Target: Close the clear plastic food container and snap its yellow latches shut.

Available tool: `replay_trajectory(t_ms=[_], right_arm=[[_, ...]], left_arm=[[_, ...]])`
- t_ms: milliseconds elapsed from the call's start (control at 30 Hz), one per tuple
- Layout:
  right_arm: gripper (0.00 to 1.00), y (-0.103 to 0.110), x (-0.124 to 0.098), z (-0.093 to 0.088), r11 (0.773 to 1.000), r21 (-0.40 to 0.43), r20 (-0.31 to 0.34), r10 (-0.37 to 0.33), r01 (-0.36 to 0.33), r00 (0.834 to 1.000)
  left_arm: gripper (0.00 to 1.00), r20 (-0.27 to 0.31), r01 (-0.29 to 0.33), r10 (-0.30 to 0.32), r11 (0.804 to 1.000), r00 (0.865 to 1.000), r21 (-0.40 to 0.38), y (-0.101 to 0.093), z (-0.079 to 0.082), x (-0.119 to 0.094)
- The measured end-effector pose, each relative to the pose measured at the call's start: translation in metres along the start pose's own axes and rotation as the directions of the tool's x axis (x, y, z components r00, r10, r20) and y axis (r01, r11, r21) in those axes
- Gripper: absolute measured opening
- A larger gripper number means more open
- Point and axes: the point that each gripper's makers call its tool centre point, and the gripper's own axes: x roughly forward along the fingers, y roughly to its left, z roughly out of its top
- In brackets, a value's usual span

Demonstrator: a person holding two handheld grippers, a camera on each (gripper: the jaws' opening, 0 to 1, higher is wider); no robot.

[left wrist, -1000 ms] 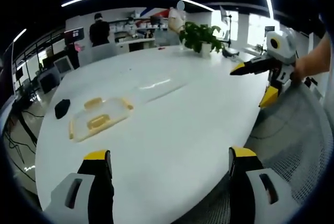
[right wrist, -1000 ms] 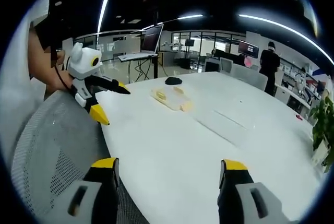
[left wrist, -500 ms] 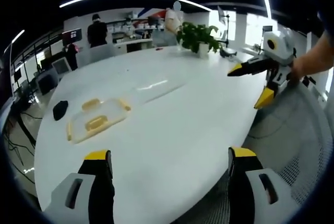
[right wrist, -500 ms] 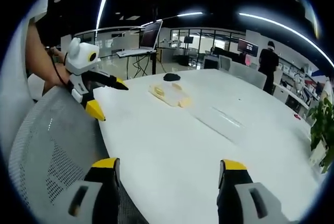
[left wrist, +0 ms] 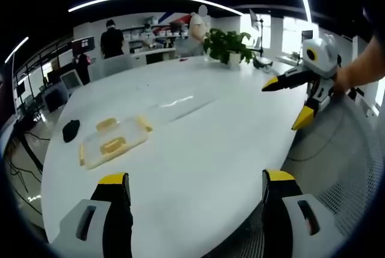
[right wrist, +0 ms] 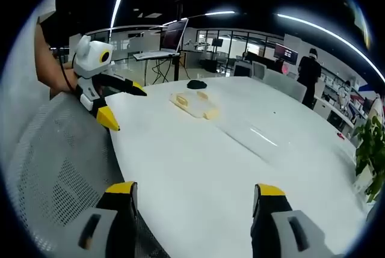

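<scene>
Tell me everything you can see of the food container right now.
The container is a clear, shallow plastic box with yellow latches along its edges. It lies flat on the white table, beside a small dark object. Nothing touches it; both grippers hang apart from it. Whether its lid is seated cannot be told. The right gripper view shows it too.

white table (left wrist: 198, 144) | clear container (left wrist: 112, 142) | black object (left wrist: 71, 129) | potted plant (left wrist: 228, 44)
</scene>
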Motion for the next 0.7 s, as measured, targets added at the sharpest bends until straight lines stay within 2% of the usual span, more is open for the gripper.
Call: replay_trajectory(t_ms=[67,100,167,233,300,500,700], right_arm=[[0.78,0.002,0.001,-0.003,1.0,0.009,-0.011,0.012,-0.012,1.0],[0.78,0.002,0.002,-0.003,1.0,0.008,-0.017,0.013,-0.013,1.0],[0.77,0.002,0.002,0.001,1.0,0.009,0.0,0.017,-0.017,1.0],[0.78,0.001,0.002,0.0,1.0,0.012,-0.003,0.015,-0.015,1.0],[0.8,0.005,0.003,-0.003,0.998,0.045,-0.001,0.054,-0.054,0.999],[0.79,-0.001,0.0,0.01,0.998,0.047,0.042,0.033,-0.035,0.999],[0.77,0.0,0.003,0.007,0.998,0.045,0.019,0.035,-0.036,0.999]], left_arm=[[0.88,-0.045,0.001,-0.002,1.0,0.999,-0.007,0.0,-0.01,0.001],[0.88,-0.049,0.001,-0.001,1.0,0.999,0.001,0.0,-0.01,0.002],[0.87,-0.033,0.006,-0.006,1.0,0.999,0.013,0.0,-0.006,0.002],[0.86,-0.045,0.003,-0.002,1.0,0.999,0.016,0.0,-0.007,0.002],[0.84,-0.046,-0.021,0.022,1.0,0.999,0.021,0.003,-0.007,0.001],[0.85,-0.039,-0.038,0.039,0.999,0.999,0.014,0.009,-0.005,-0.001],[0.83,-0.049,-0.03,0.031,0.999,0.998,0.021,0.006,-0.007,0.0]])
